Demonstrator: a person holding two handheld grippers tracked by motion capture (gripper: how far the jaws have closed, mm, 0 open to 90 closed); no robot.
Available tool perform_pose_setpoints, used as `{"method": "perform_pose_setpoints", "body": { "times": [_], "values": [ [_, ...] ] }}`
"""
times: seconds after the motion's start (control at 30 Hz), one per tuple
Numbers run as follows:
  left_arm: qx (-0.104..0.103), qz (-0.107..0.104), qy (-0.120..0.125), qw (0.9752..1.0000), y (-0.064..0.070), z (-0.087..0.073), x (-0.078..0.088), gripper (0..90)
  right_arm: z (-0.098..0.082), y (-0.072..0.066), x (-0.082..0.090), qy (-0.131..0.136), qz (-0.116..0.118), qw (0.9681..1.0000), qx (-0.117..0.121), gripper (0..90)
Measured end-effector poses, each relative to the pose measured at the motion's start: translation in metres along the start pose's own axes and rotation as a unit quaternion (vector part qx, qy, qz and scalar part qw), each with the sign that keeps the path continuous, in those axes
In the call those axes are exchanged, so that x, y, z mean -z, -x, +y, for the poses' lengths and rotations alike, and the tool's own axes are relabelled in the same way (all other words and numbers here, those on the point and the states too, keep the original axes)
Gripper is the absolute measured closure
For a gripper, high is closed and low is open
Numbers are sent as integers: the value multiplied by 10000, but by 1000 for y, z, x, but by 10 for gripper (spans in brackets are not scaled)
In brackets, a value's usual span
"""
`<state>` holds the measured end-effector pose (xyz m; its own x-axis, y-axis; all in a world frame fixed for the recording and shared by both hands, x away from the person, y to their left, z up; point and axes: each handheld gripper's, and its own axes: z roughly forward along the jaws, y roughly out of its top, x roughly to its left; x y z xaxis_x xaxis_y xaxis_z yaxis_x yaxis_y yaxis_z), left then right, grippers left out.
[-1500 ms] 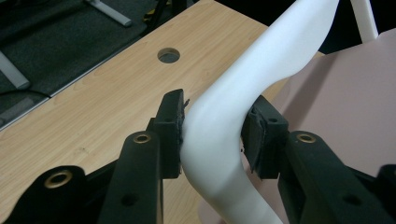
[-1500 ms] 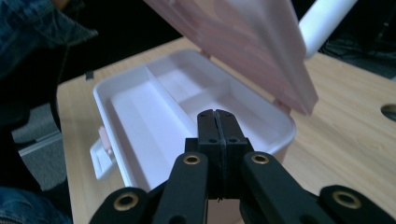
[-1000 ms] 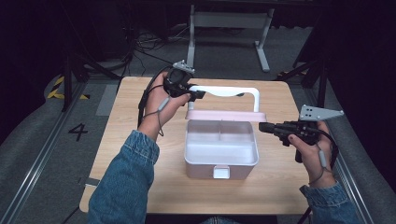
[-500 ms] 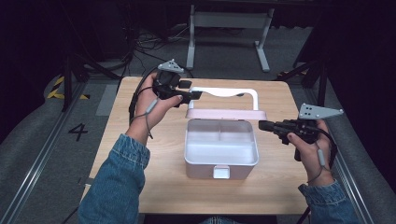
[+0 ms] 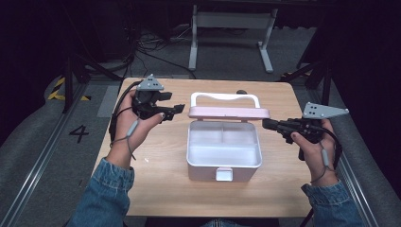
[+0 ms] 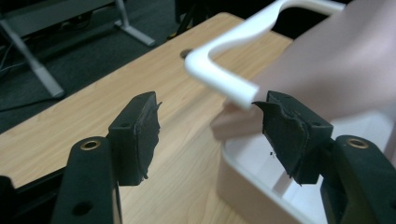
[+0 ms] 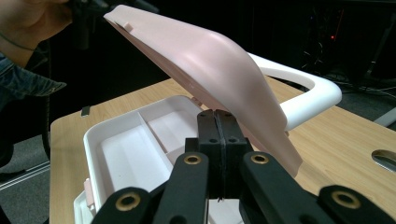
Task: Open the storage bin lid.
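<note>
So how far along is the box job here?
Done: the pink lid stands raised and the white box is open, its compartments bare. In hand: the left gripper, jaws just opened and holding nothing, sits beside the white handle; the right gripper is shut by the lid's edge. What remains is unclear.

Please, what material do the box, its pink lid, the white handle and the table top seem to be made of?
The box looks like white moulded plastic, with smooth walls and rounded corners. The pink lid seems to be plastic too, with a soft matte sheen. The white handle looks like smooth, slightly glossy plastic. The table top shows pale wood grain; it may be wood or a laminate.
</note>
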<state>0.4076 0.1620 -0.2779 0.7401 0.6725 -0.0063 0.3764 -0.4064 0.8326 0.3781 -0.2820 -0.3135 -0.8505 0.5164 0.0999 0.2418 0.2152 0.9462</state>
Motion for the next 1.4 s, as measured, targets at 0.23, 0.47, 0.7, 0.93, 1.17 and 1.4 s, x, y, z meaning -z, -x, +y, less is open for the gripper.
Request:
{"method": "perform_pose_setpoints", "body": {
  "times": [0.23,0.47,0.7,0.93,1.17,1.4],
  "values": [
    [52,164,-96,9998,7,-23,14,363,6,4,-4,-13,-63,9999,89,900],
    [180,192,-142,9996,13,-52,15,351,7,9,-8,-27,-93,9999,84,900],
    [349,43,-333,9988,6,-68,1,336,6,12,-9,-14,-155,9999,32,900],
    [310,-32,-153,9994,10,-61,-8,305,6,14,-8,41,-223,9997,-19,900],
    [142,-173,381,9990,19,-37,-22,278,5,14,-5,127,-313,9994,-107,900],
    [82,-270,667,9974,25,-21,-37,269,4,16,-1,151,-398,9990,-162,900]
  ]
}}
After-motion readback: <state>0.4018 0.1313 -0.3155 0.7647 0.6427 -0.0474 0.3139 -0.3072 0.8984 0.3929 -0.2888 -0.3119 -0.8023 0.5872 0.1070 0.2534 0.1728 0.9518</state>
